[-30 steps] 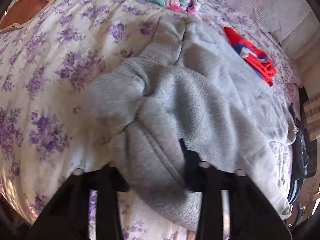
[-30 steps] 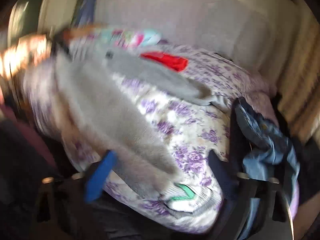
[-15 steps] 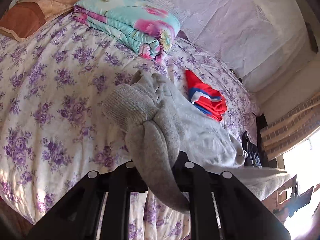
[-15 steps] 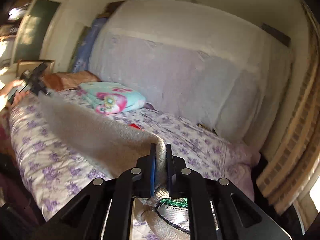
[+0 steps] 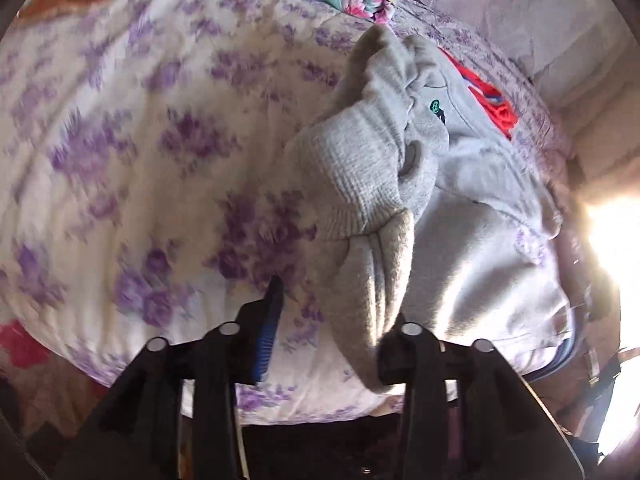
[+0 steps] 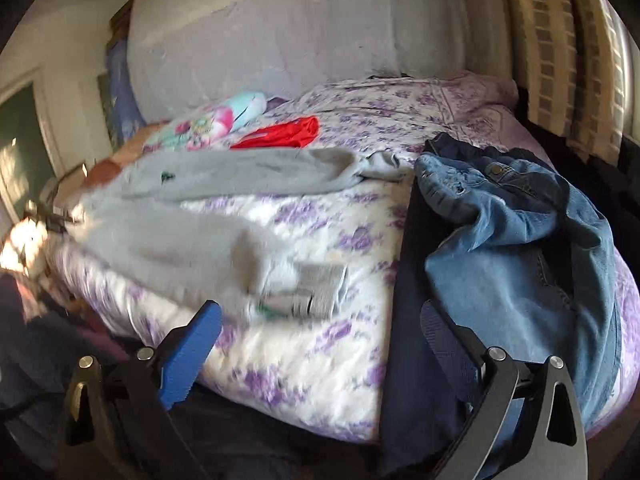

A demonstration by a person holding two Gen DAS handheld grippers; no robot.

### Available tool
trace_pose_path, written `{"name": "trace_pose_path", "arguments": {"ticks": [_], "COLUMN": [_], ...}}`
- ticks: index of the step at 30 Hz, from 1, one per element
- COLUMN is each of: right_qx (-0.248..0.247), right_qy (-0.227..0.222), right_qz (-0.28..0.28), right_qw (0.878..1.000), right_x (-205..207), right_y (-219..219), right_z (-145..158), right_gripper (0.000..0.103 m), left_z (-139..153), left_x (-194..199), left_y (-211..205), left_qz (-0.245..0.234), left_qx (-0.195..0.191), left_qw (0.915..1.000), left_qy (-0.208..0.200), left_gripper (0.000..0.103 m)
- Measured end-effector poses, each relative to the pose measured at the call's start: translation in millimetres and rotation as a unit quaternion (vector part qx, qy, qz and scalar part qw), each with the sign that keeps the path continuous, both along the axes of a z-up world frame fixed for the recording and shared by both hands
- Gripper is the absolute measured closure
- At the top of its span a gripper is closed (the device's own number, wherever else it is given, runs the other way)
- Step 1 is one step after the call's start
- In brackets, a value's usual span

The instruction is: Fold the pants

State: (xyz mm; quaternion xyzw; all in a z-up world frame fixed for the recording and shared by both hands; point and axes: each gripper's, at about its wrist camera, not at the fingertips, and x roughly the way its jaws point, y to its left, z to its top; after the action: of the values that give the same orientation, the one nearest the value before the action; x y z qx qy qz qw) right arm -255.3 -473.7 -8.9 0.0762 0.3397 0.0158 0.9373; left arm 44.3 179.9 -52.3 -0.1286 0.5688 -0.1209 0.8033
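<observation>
1. Lying across the bed, the grey pants are laid out in a rough fold, cuffs bunched at both ends.
2. Left gripper has its jaws spread, with a cuff lying loose between them; right gripper is spread wide and empty.
3. Next move, likely: smooth the layers, align the cuffs, then pinch both edges evenly before folding.
</observation>
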Motion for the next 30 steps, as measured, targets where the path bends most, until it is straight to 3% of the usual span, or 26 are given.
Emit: {"name": "trace_pose_path", "arguments": {"ticks": [4, 8, 9, 10, 11, 13, 15, 17, 19, 21, 23, 25, 28, 30], "right_qx": [0.063, 0.115, 0.11, 0.106, 0.117, 0.079, 0.034, 0.019, -0.005, -0.037, -0.04, -0.033, -0.011, -0.025], "right_qy": [0.029, 0.086, 0.113, 0.132, 0.157, 0.151, 0.1, 0.022, -0.073, -0.117, -0.093, -0.019, 0.089, 0.075], "right_qz": [-0.026, -0.042, -0.051, -0.048, -0.018, -0.015, -0.009, -0.003, 0.021, 0.044, 0.031, -0.015, -0.041, -0.044], "right_qw": [0.997, 0.989, 0.986, 0.984, 0.981, 0.985, 0.994, 1.0, 0.997, 0.992, 0.994, 0.999, 0.995, 0.996], "right_x": [34.8, 61.9, 67.8, 72.5, 80.7, 83.6, 84.0, 82.6, 71.7, 56.4, 49.6, 48.9, 45.7, 35.8], "right_y": [-4.5, 3.1, 7.7, 12.5, 20.8, 33.1, 43.1, 43.5, 45.9, 47.8, 32.4, 2.4, -17.6, -7.2], "right_z": [-1.5, -32.3, -44.7, -55.8, -69.1, -74.9, -54.0, -15.3, 34.2, 56.6, 45.0, -1.1, -72.6, -72.8], "right_gripper": [0.003, 0.004, 0.01, 0.06, 0.084, 0.093, 0.093, 0.094, 0.094, 0.094, 0.094, 0.094, 0.088, 0.075], "left_z": [16.9, 2.5, -3.0, -9.0, -16.1, -25.8, -30.5, -27.0, -24.2, -24.7, -30.9, -32.6, -28.3, -19.6], "left_x": [3.3, -3.6, -5.0, -8.1, -11.7, -14.5, -12.3, -7.4, -3.5, -4.2, -12.2, -19.2, -29.6, -35.9], "left_y": [-1.3, 25.2, 28.9, 32.2, 35.2, 36.1, 36.4, 31.2, 26.1, 17.2, 6.6, -3.4, -18.3, -14.8], "left_qz": [-0.03, -0.05, -0.05, -0.054, -0.06, -0.057, -0.038, -0.022, -0.013, -0.012, -0.016, -0.023, -0.053, -0.065], "left_qx": [0.045, 0.023, 0.017, 0.006, -0.009, -0.013, -0.02, -0.024, -0.033, -0.044, -0.035, -0.027, -0.004, -0.008], "left_qw": [0.9984, 0.9983, 0.9982, 0.9978, 0.9971, 0.9974, 0.9986, 0.9994, 0.9994, 0.999, 0.9992, 0.999, 0.9977, 0.9973], "left_qy": [-0.016, 0.019, 0.028, 0.038, 0.046, 0.042, 0.03, 0.011, 0.001, -0.004, -0.01, -0.029, -0.042, -0.034], "left_gripper": [0.038, 0.037, 0.037, 0.037, 0.037, 0.036, 0.035, 0.034, 0.034, 0.032, 0.025, 0.011, 0.009, 0.009]}}
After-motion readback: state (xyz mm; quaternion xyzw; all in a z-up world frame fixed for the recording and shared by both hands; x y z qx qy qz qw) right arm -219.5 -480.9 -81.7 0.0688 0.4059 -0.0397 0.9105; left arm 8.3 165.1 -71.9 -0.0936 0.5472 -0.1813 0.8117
